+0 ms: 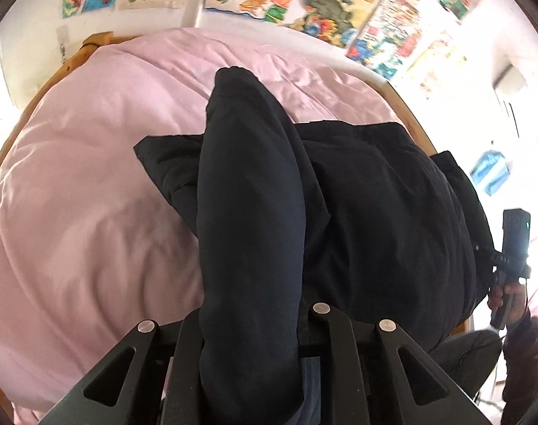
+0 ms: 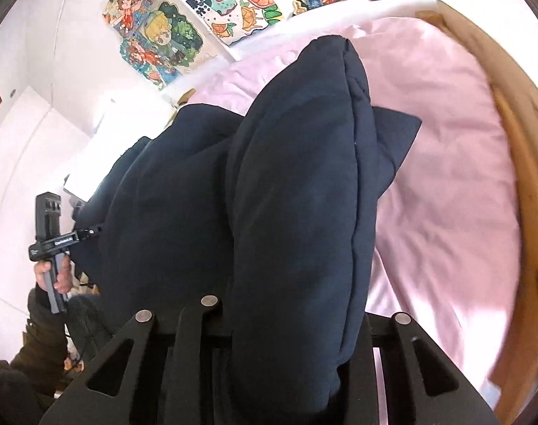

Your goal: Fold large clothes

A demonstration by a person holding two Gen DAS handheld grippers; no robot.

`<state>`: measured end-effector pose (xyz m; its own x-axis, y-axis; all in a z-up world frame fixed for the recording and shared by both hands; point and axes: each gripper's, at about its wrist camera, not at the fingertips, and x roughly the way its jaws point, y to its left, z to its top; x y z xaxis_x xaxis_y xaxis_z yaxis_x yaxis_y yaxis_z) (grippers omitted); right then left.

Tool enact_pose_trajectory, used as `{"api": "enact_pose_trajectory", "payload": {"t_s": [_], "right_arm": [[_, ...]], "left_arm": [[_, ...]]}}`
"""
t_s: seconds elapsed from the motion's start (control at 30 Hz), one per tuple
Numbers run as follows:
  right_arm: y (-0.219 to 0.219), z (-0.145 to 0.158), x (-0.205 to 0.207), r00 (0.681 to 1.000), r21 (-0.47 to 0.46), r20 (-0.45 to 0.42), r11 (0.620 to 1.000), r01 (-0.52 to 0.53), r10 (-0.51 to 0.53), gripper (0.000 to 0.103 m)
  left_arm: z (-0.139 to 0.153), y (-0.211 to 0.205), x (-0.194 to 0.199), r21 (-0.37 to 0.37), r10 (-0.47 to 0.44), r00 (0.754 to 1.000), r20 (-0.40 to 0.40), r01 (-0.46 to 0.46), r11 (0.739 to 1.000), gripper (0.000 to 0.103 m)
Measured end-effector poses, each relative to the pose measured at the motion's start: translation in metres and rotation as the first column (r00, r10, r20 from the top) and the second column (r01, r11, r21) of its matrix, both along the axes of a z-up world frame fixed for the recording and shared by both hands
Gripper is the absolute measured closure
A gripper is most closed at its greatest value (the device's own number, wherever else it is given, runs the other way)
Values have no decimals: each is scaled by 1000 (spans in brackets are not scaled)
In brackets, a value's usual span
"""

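One garment: a large dark navy jacket (image 1: 375, 212) lay bunched on the pink bedding, near the bed's edge closest to the person; part of it was lifted off the bed.
Left sleeve fold: a thick padded fold (image 1: 247, 230) ran from between the left gripper's fingers up and away over the bed, ending in a rounded tip above the pink cover.
Right sleeve fold: a similar thick fold (image 2: 297, 194) rose from the right gripper's fingers, with a seam running along its right side.
Corner: a pointed flap of the jacket (image 2: 396, 134) stuck out flat on the bedding beside that fold.
Left gripper: the left gripper (image 1: 249, 350) was clamped on the jacket, cloth filling the gap between its fingers; in the right wrist view its handle (image 2: 51, 248) showed at the left edge, held in the person's hand (image 2: 61, 272).
Right gripper: the right gripper (image 2: 286, 347) was likewise closed on the jacket, with fabric packed between its fingers; in the left wrist view its body (image 1: 513, 248) showed at the right edge.
Bedding: a rumpled pink duvet (image 1: 91, 194) covered the bed under the jacket.
Bed frame: a wooden frame (image 2: 527, 230) curved around the mattress.
Wall: colourful cartoon posters (image 2: 155, 35) hung on the white wall beyond the bed.
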<state>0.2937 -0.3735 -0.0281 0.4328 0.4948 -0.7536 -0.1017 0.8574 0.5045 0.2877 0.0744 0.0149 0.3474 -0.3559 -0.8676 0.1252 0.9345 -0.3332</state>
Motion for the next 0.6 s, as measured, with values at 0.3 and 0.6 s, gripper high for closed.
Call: {"api": "enact_pose_trajectory", "payload": {"t_s": [0.3, 0.6], "right_arm": [[-24, -66, -9, 961, -72, -171, 975, 209, -219, 25], [-43, -11, -52, 897, -135, 19, 887, 441, -442, 2]], "left_arm": [[-35, 16, -13, -48, 91, 995, -51, -93, 994, 59], [16, 31, -70, 97, 306, 935, 182, -326, 940, 10]]}}
